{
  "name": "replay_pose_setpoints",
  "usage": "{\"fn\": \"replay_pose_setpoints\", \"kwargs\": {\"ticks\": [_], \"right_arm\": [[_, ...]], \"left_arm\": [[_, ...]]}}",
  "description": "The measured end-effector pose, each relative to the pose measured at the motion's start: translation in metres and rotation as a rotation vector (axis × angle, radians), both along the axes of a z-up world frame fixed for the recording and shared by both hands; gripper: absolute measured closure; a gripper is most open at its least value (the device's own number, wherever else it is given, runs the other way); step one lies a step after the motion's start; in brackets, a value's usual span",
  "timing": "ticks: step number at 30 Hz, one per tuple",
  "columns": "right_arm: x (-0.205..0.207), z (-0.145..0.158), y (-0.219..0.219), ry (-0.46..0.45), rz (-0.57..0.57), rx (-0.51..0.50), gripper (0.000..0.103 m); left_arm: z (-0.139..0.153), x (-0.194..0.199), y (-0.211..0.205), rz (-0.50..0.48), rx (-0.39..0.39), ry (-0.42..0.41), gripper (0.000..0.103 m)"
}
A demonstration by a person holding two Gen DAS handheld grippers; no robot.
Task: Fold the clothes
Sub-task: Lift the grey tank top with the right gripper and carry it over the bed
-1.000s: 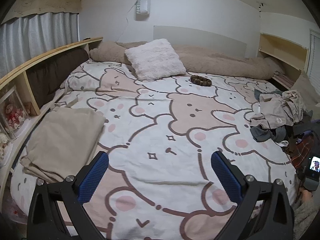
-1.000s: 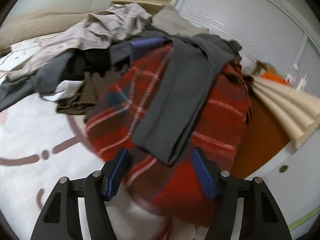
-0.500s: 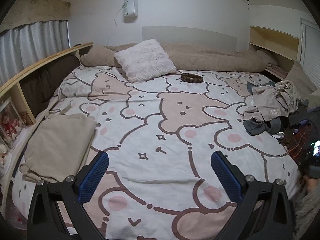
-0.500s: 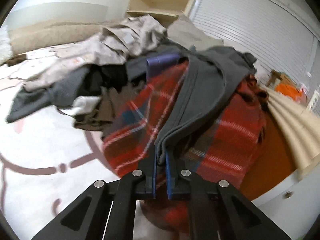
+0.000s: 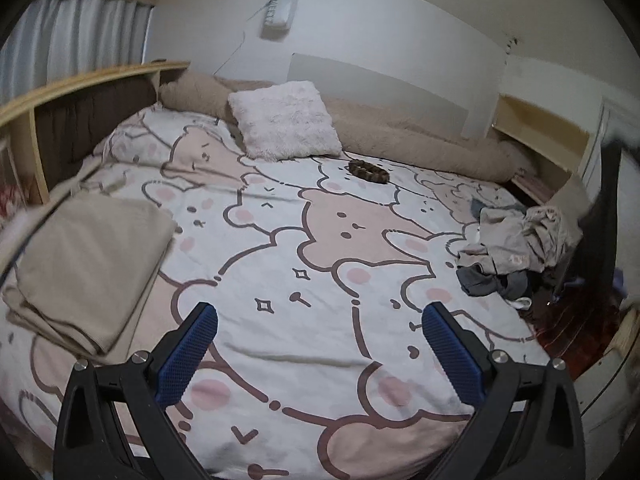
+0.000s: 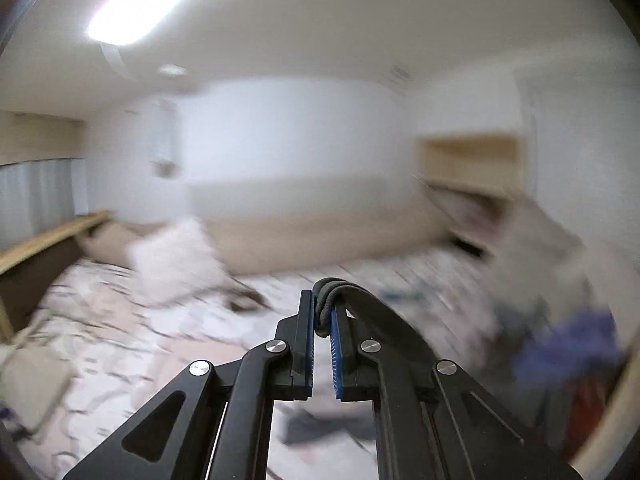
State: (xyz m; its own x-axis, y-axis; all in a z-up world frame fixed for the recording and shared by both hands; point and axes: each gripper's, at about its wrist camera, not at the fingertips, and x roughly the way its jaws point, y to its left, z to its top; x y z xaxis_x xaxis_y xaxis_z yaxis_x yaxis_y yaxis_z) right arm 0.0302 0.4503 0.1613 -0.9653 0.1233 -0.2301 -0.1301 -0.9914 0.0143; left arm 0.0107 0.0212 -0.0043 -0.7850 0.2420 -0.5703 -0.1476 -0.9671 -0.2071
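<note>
Left gripper [image 5: 319, 330]: jaws spread wide, nothing between the two blue pads, hanging over the near end of the bed [image 5: 320, 364].

Right gripper [image 6: 321, 312]: jaws almost closed, pinching a bunched edge of the dark grey garment [image 6: 326, 294] at the tips; the cloth drapes off over the right finger. The right wrist view is heavily motion-blurred, so the rest of the garment is hard to trace. In the left wrist view a dark shape [image 5: 604, 216] hangs at the far right, beyond the bed's right edge; can't confirm it's the same piece.

Counts, all relative to the bed:
- 1 folded beige stack [image 5: 86, 268] on its left side, near end.
- 1 loose clothes pile [image 5: 516, 248] on its right edge, greys and beige mixed; item count not resolvable.
- 1 red plaid fabric [image 5: 572, 324] just past the pile, at the bed's right near corner.
- 1 white fluffy pillow [image 5: 286, 120] at the head end, left of centre.
- 1 long beige bolster [image 5: 420, 148] along the head end behind the pillow.
- 1 small brown ring-shaped item [image 5: 369, 171] just right of the pillow.

Sheet print: cartoon bears, pink and white. No readable text or labels anywhere; a white device [image 5: 280, 10] hangs on the wall above the head end, markings illegible.
</note>
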Motion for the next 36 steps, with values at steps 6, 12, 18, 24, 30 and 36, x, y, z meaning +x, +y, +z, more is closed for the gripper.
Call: {"fn": "replay_pose_setpoints", "kwargs": {"ticks": [6,12,18,24,30,36], "right_arm": [[-0.004,0.081,-0.121,0.128,0.373,0.065,0.096],[-0.01,0.062,-0.16,0.082,0.504,0.029,0.096],[-0.064,-0.057,-0.146,-0.228,0.427,-0.084,0.096],[-0.076,-0.175,-0.127,-0.502,0.322,-0.194,0.096],[-0.071,-0.209,-0.101,-0.549,0.271,-0.251,0.096],[-0.075,-0.217,-0.077,-0.523,0.279,-0.341,0.096]], "left_arm": [[0.016,0.011,-0.03,0.061,0.011,0.075,0.0],[0.026,0.029,-0.071,0.13,0.005,0.12,0.0],[-0.006,0.022,-0.08,0.122,0.067,0.009,0.0],[-0.067,0.001,-0.014,0.001,0.068,-0.143,0.0],[-0.121,-0.015,0.054,-0.1,-0.089,-0.186,0.001],[-0.172,-0.037,0.075,-0.15,-0.17,-0.309,0.031]]}}
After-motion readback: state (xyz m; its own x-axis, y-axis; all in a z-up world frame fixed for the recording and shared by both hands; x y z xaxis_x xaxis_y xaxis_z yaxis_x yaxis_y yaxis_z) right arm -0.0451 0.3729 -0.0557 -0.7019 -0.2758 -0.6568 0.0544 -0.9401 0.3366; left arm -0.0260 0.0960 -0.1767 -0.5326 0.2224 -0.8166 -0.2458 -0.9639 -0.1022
